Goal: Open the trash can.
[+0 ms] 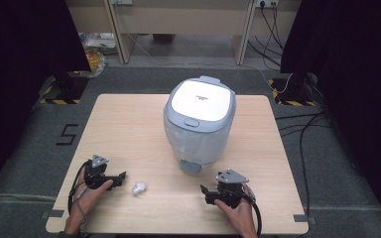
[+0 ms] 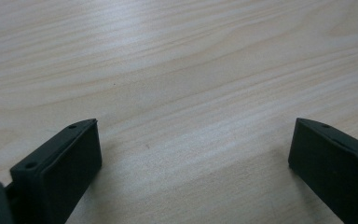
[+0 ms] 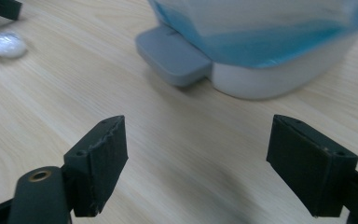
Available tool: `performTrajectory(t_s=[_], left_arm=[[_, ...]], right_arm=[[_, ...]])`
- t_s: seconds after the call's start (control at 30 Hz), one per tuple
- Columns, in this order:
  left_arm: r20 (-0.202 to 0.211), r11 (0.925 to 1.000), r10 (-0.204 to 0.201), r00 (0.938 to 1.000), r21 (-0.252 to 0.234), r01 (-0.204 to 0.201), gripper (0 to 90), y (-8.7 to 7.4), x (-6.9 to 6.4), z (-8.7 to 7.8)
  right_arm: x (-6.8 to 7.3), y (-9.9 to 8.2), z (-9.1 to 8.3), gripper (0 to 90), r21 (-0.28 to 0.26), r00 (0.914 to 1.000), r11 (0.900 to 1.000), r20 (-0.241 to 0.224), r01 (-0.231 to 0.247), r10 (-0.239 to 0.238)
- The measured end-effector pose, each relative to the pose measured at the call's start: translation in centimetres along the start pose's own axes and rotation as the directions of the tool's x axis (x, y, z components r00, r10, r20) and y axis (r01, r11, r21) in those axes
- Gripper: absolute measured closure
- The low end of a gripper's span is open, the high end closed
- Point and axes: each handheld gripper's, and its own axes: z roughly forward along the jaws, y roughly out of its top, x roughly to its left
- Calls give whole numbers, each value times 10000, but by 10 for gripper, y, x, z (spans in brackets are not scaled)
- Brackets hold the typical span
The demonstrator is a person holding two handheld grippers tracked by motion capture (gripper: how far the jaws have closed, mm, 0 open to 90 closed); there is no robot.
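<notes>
Resting low on the table (image 1: pixel 129 129), your left gripper (image 1: pixel 120 177) has its jaws spread wide with nothing between them; the left gripper view looks onto bare wood grain between the two black jaws. Your right gripper (image 1: pixel 204 191) is likewise released and empty, jaws well apart in the right gripper view, pointing toward the grey pedal (image 3: pixel 175 55) at the foot of the bin (image 1: pixel 199 121). The crumpled wad (image 1: pixel 139 188) lies on the table between the two grippers, just beside the left one and untouched. Judgement: nothing is done yet; the wad is not picked up, the bin's white lid (image 1: pixel 201 97) sits closed, and the pedal is unpressed. What is left, as I read it: grasp the wad, open the lid, drop it in. Room: open wood all round both grippers and the wad. The near table edge runs close under your hands, so keep moves forward. The bin stands mid-table, well apart from the side edges.
</notes>
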Motion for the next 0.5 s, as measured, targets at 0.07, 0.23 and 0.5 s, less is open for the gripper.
performTrajectory(t_s=[0.07, 0.23, 0.5], left_arm=[[8, 10000, -9, 10000, -7, 9, 15, 0, 0, 0], [10, 10000, -9, 10000, -7, 9, 14, 0, 0, 0], [11, 10000, -10, 10000, -5, 10, 12, 0, 0, 0]], right_arm=[[6, 3, 5, 213, -97, 9997, 9998, -125, 198, -199], [18, 12, 17, 218, -278, 9979, 9987, -488, 424, -437], [31, 25, 36, 223, -412, 9924, 9947, -752, 942, -971]])
